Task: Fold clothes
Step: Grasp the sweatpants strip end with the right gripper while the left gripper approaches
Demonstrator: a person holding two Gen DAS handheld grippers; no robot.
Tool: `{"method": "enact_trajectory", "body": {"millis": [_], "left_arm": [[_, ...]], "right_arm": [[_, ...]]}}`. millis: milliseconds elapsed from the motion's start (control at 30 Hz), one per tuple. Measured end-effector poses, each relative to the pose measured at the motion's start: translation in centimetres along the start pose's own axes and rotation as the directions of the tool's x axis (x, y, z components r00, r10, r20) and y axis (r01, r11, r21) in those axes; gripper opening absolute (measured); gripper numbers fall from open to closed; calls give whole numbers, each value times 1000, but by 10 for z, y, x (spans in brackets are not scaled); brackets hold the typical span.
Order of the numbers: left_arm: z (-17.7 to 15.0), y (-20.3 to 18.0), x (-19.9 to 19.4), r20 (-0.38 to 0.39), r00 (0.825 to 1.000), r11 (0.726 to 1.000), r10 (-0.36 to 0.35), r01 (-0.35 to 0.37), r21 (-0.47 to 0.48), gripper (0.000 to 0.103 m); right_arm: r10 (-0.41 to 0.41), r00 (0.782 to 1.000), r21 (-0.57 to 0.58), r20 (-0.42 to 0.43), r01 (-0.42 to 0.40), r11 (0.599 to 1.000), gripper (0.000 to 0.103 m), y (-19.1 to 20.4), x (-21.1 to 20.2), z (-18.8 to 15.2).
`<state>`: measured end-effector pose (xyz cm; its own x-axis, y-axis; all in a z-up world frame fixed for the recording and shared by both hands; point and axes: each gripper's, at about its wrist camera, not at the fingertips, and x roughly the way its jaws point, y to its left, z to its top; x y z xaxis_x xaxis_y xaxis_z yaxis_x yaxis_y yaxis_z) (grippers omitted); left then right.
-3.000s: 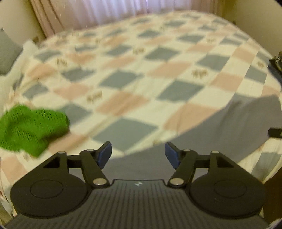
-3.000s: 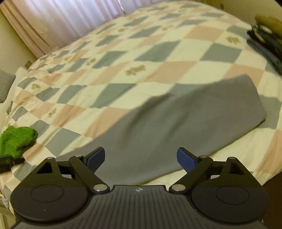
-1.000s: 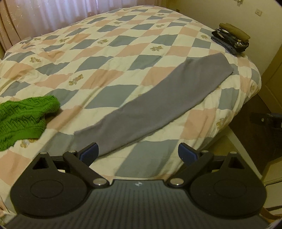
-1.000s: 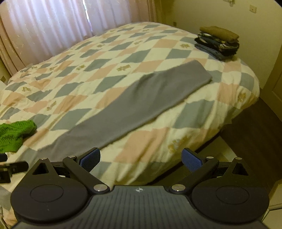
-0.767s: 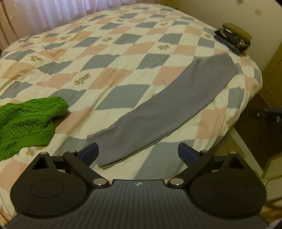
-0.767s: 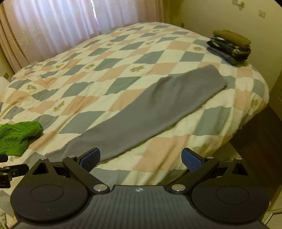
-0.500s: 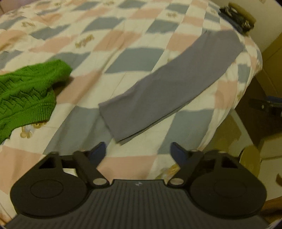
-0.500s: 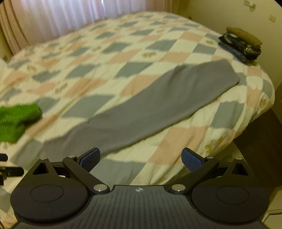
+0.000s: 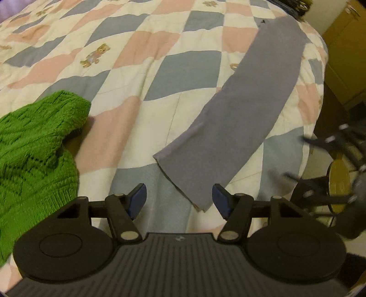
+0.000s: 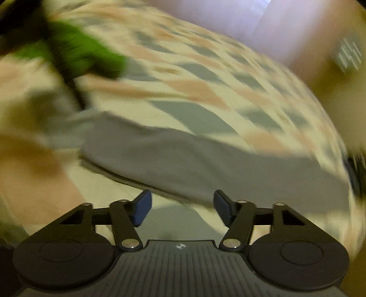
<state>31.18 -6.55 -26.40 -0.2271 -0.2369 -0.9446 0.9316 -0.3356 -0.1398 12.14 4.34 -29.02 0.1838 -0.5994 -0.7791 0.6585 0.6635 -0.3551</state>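
A long grey garment [image 9: 249,109] lies flat across the checked quilt [image 9: 146,57], running from the far right corner to the near edge. Its near end reaches down between the fingers of my left gripper [image 9: 179,198], whose jaws are closing; the pads do not touch the cloth. A green knit sweater [image 9: 34,141] lies bunched at the left. The right wrist view is blurred by motion: my right gripper [image 10: 183,206] hovers just before the long edge of the grey garment [image 10: 205,164], jaws closing with nothing between them. The green sweater [image 10: 87,52] shows at the upper left there.
The bed's edge drops to the floor at the right, beside a yellow-brown cabinet [image 9: 343,45] and a round golden object [image 9: 338,182]. A dark pile of folded clothes [image 9: 297,4] sits on the far right corner of the bed. Pale curtains [image 10: 228,18] hang behind the bed.
Both grippers have dropped closer to the quilt and their jaws have narrowed. The grey garment's near end now sits between the left fingers. The right view has rolled and blurred.
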Motion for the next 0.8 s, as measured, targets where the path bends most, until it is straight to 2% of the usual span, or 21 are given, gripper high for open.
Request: {"method": "enact_trajectory", "body": {"millis": [100, 167, 367, 400, 467, 500, 600, 667, 767, 800], "left_arm": [[-6, 3, 5, 9, 999, 999, -41, 41, 12, 60], [-10, 4, 9, 17, 998, 998, -67, 66, 9, 60], [-16, 16, 25, 28, 990, 989, -142, 143, -46, 60], [-16, 19, 29, 25, 989, 987, -146, 147, -57, 60], [-13, 26, 37, 15, 988, 984, -156, 157, -82, 60], [-12, 29, 39, 14, 987, 982, -162, 162, -92, 60], [-5, 36, 43, 24, 983, 978, -180, 182, -105, 60], [1, 39, 48, 25, 982, 976, -186, 188, -112, 61], [8, 44, 62, 12, 977, 967, -213, 212, -140, 63], [11, 45, 68, 6, 975, 963, -223, 221, -151, 63]], "right_arm": [[30, 997, -172, 69, -17, 985, 42, 41, 20, 4], [46, 993, -261, 108, -16, 965, 41, 65, 31, 5], [55, 984, -416, 170, 21, 909, 38, 107, 67, 0], [52, 983, -430, 178, 30, 902, 32, 111, 72, -1], [54, 981, -439, 185, 34, 898, 6, 115, 79, -1], [58, 981, -438, 186, 29, 898, 1, 115, 80, -1], [72, 978, -399, 195, 12, 917, 1, 110, 72, -3], [88, 980, -403, 178, -9, 915, 1, 111, 68, -9], [61, 982, -404, 179, 17, 915, 1, 116, 70, -14], [46, 983, -403, 180, 31, 915, 15, 117, 71, -14]]}}
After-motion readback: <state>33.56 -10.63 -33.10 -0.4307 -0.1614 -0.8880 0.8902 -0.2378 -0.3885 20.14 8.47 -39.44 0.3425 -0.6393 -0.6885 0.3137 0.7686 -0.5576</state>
